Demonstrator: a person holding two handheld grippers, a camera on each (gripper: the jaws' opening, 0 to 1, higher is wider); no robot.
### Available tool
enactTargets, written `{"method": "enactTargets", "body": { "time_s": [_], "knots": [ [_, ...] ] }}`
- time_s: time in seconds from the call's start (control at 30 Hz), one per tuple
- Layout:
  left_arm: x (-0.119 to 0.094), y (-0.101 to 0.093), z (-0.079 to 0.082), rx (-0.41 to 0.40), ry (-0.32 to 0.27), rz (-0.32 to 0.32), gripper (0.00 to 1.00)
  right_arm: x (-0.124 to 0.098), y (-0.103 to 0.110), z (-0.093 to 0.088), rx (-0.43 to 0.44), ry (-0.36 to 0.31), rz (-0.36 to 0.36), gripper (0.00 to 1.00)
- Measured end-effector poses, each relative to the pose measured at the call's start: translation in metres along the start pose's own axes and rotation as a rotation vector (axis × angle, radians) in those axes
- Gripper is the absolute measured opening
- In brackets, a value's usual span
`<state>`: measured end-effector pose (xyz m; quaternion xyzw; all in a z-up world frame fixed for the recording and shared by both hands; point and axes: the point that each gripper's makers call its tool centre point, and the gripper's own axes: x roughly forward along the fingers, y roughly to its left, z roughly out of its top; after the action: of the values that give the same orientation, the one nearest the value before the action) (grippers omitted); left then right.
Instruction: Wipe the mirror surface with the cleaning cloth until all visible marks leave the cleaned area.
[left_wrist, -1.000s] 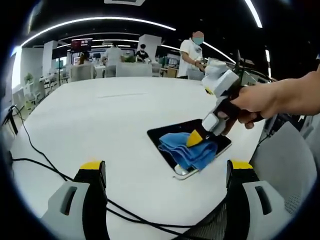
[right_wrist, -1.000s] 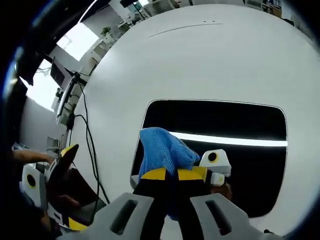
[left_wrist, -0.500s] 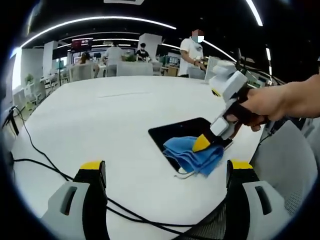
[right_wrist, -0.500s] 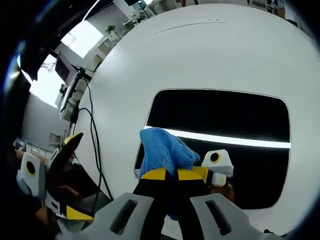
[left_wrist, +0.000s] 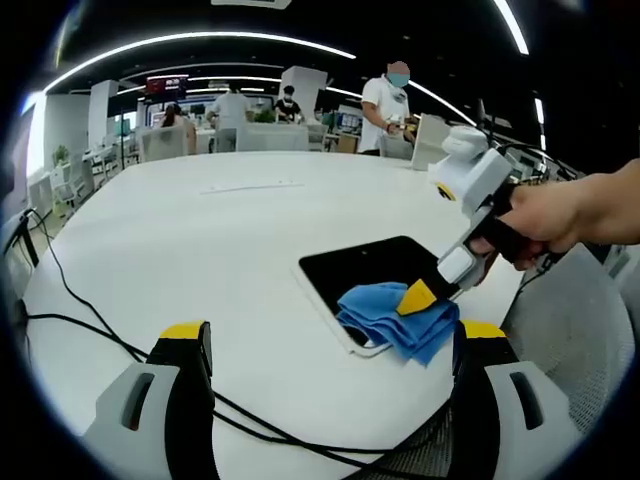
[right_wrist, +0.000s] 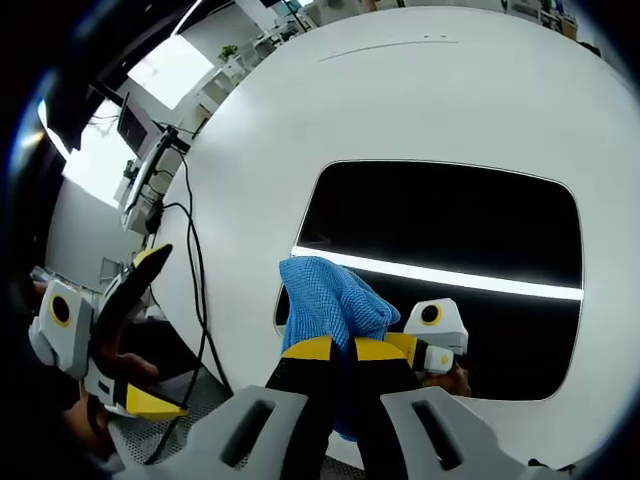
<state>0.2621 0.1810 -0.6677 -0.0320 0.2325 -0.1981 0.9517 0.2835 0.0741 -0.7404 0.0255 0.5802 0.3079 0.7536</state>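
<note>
A dark rectangular mirror (left_wrist: 378, 272) (right_wrist: 450, 230) lies flat on the white table (left_wrist: 200, 240), reflecting a bright ceiling light strip. A blue cleaning cloth (left_wrist: 395, 315) (right_wrist: 325, 300) rests on the mirror's near edge and hangs slightly past it. My right gripper (right_wrist: 333, 350) (left_wrist: 420, 298) is shut on the cloth and presses it down at that edge, held by a person's hand (left_wrist: 560, 215). My left gripper (left_wrist: 330, 345) stands open above the table's front edge, well short of the mirror, with nothing between its fingers. It appears at the left of the right gripper view too.
Black cables (left_wrist: 90, 330) run across the table's near left part. A grey chair (left_wrist: 585, 340) stands at the right. People (left_wrist: 385, 100) stand and sit at desks far behind the table. The table's far half is bare.
My right gripper has dragged the cloth across the mirror toward its near edge, uncovering more dark glass. My left gripper has stayed put.
</note>
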Motion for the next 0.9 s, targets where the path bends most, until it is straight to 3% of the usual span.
{"method": "enactTargets", "body": {
  "time_s": [0.9],
  "knots": [
    [0.001,-0.0004,-0.002,0.0,0.015,0.002,0.99,-0.0024,-0.0042,-0.0041,-0.015,0.009,0.026,0.0]
  ]
}}
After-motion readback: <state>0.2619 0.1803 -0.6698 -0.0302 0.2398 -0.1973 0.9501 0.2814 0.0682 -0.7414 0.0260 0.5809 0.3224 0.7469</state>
